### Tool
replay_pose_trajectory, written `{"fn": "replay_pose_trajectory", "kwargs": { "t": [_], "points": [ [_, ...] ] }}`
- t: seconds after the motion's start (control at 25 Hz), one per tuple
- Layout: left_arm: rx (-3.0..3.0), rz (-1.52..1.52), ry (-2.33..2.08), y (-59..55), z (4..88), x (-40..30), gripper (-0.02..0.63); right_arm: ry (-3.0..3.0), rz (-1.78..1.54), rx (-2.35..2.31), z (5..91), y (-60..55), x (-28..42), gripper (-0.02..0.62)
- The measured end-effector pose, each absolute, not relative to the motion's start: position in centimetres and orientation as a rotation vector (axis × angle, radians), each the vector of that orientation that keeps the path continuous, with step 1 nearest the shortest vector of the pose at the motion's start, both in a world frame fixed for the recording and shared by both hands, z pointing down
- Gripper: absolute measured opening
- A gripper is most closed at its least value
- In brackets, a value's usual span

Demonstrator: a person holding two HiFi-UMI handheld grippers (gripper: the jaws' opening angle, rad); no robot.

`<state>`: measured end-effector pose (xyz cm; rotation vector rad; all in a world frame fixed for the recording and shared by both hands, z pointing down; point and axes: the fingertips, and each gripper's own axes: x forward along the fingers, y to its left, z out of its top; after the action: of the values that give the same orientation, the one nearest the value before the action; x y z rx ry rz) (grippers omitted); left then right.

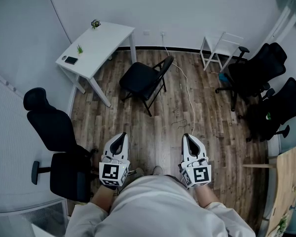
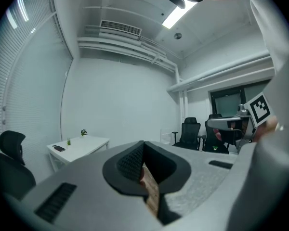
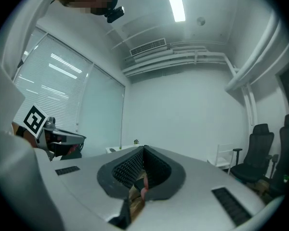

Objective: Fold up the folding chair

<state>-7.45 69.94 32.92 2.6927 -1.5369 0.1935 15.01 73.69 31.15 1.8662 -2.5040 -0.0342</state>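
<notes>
Now | left gripper (image 1: 121,137) closed, empty | right gripper (image 1: 187,138) likewise | folding chair (image 1: 143,79) well ahead, near desk (image 1: 101,41)

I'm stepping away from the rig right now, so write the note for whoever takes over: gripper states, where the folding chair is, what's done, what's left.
Left gripper: jaws shut, nothing held, low in front of the body.
Right gripper: jaws shut, nothing held, level with the left one.
Folding chair: black, standing open on the wood floor ahead, beside the white desk. Neither gripper touches it.
Done: nothing yet.
Left: walk up to the chair, grip it, probably fold the seat up against the back.
</notes>
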Motion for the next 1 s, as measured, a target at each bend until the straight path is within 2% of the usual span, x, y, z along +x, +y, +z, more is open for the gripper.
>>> {"fn": "replay_pose_trajectory", "kwargs": {
  "t": [0.12, 0.24, 0.32, 0.4, 0.48, 0.6, 1.0],
  "points": [
    [2.690, 0.163, -1.531, 69.9, 32.7, -7.5, 0.009, -2.520, -0.036, 1.844, 31.1, 73.8, 15.2, 0.024],
    [2.683, 0.144, -1.511, 69.8, 32.6, -7.5, 0.090, -2.542, -0.044, 1.827, 30.8, 73.7, 15.4, 0.145],
    [2.681, 0.123, -1.493, 69.8, 32.5, -7.6, 0.190, -2.565, -0.072, 1.844, 30.2, 73.6, 15.6, 0.258],
    [2.678, 0.100, -1.485, 69.7, 32.4, -7.8, 0.311, -2.576, -0.098, 1.853, 29.8, 73.5, 16.0, 0.331],
    [2.671, 0.091, -1.499, 69.5, 32.3, -8.1, 0.372, -2.571, -0.144, 1.874, 29.1, 73.6, 16.6, 0.364],
    [2.649, 0.075, -1.523, 69.3, 32.3, -8.7, 0.397, -2.556, -0.212, 1.923, 28.3, 73.7, 17.9, 0.390],
    [2.631, 0.091, -1.572, 68.4, 32.4, -7.9, 0.400, -2.572, -0.181, 1.891, 29.6, 72.7, 19.8, 0.391]
  ]
}}
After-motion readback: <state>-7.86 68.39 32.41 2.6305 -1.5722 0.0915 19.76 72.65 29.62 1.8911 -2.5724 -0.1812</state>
